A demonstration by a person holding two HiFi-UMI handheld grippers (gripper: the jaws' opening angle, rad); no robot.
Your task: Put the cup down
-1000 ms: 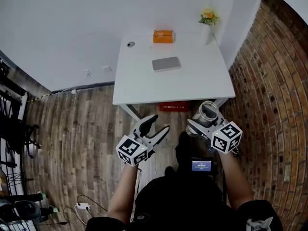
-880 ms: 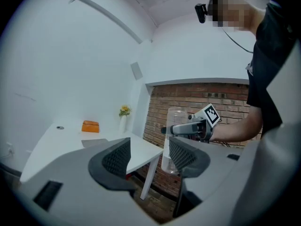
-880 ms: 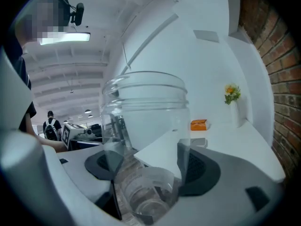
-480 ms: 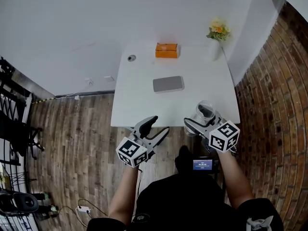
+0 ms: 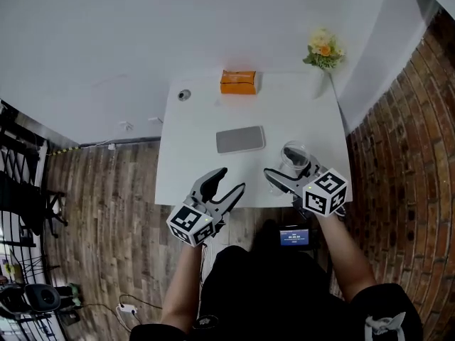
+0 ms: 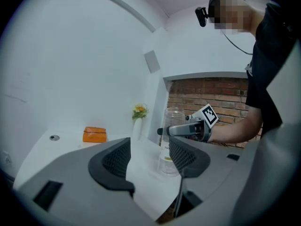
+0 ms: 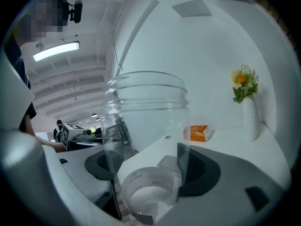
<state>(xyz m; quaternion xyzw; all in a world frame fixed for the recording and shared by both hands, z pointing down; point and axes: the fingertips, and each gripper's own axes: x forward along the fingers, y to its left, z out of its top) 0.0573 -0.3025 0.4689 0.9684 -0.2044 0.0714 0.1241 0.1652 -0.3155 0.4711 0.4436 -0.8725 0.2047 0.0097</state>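
A clear plastic cup (image 5: 293,158) (image 7: 146,140) (image 6: 171,140) stands upright between the jaws of my right gripper (image 5: 284,173), which is shut on it over the front right part of the white table (image 5: 192,148). In the right gripper view the cup fills the middle, both pads against its sides. Whether its base touches the table I cannot tell. My left gripper (image 5: 222,185) (image 6: 149,160) is open and holds nothing, at the table's front edge, left of the cup.
On the table lie a grey flat pad (image 5: 240,139), an orange box (image 5: 237,82) at the back, a small round fitting (image 5: 184,95) at the back left and a white vase with flowers (image 5: 323,52) at the back right. A brick wall (image 5: 405,133) runs along the right.
Both grippers have moved forward from in front of the table to over its front part. The cup stays held in the right gripper; the left stays open.
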